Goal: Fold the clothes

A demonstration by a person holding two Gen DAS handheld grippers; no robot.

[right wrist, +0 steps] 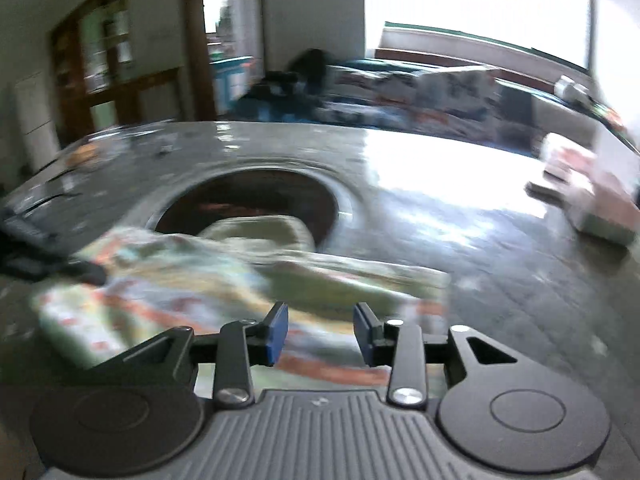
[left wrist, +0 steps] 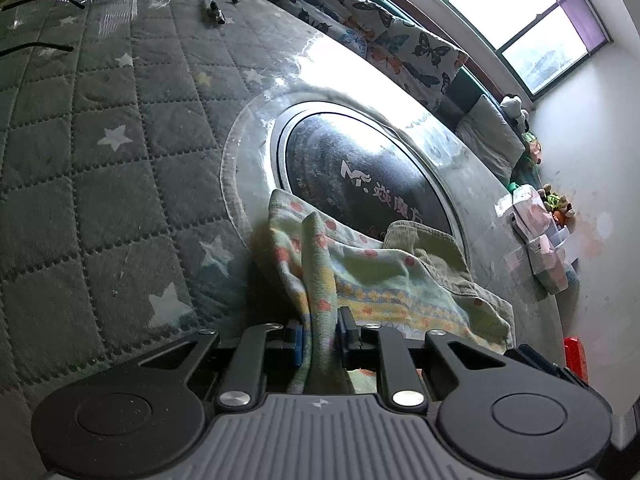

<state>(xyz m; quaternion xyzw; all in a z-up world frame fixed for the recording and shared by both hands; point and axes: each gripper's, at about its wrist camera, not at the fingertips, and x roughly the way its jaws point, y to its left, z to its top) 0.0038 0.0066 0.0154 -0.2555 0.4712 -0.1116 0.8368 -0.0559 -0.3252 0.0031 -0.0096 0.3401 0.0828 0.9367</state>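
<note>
Item: left hand-held gripper [left wrist: 320,334]. My left one is clamped on a bunched fold of the patterned garment [left wrist: 384,280], the cloth pinched upright between its blue pads [left wrist: 298,344] and running down behind them.

Item: right hand-held gripper [right wrist: 320,334]. Mine on the right stands with its jaws apart, nothing between the blue pads [right wrist: 278,332]; it hovers just over the near edge of the same garment [right wrist: 168,280]. This view is smeared by motion, so fine detail cannot be told.

Item: garment. Pale green and yellow knit with orange dots and a banded strip; crumpled, lying on the desk [left wrist: 100,160], its far part overlapping the rim of the round black panel [left wrist: 360,172]. A ribbed olive-beige piece [left wrist: 416,236] lies on top of it toward the panel.

Item: desk. Covered with a grey quilted star-print cloth under a clear glossy sheet; the black panel carries white lettering.

Item: surroundings. Butterfly-print cushions [left wrist: 392,44] beyond the desk, a window [left wrist: 520,20] above them, small boxes [left wrist: 544,248] at the desk's far right, a pen-like object [left wrist: 212,4] at the far edge.
</note>
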